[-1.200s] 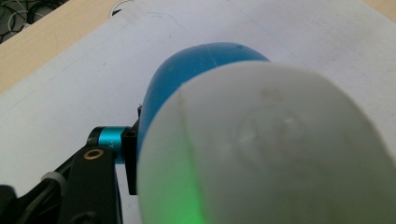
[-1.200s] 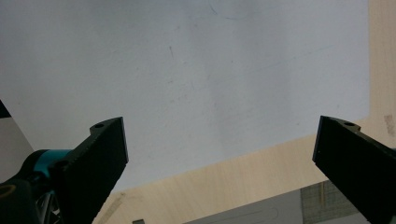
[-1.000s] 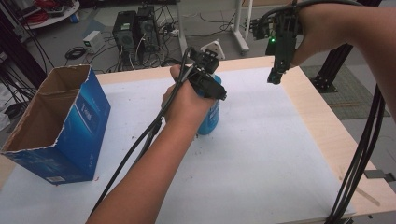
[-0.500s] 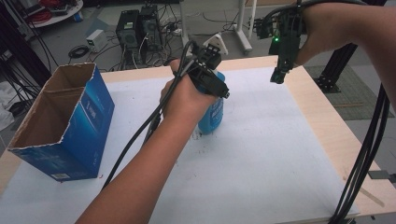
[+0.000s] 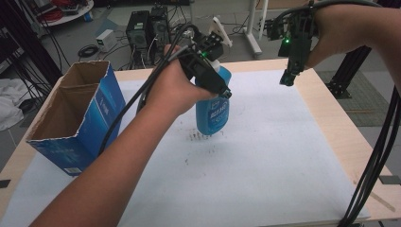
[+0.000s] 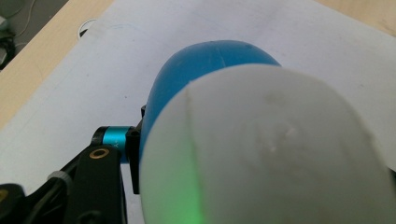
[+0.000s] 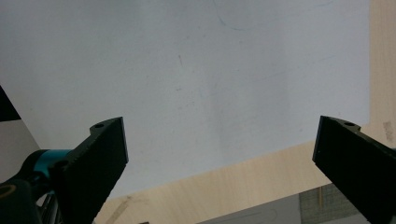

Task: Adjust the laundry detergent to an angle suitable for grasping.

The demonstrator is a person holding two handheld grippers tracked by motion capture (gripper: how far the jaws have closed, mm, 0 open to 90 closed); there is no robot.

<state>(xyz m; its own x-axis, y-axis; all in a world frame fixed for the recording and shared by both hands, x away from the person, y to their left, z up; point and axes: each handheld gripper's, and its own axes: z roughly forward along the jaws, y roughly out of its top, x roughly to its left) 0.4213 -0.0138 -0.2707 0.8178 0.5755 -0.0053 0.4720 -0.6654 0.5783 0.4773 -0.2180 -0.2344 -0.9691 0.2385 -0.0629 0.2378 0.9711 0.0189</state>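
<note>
Blue bottle (image 5: 213, 112) higher than before, pinched by left gripper (image 5: 222, 87) fingers; right gripper (image 7: 219, 154) fingers spread, per its own view.

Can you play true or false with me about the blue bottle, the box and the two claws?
1. The left claw grips the blue bottle. True.
2. The bottle lies flat on the table. False: it is upright, held off the white mat.
3. The right claw is open with nothing in it. True.
4. The box is red. False: it is blue, brown inside.
5. The box is right of the bottle. False: it is left of it.
</note>
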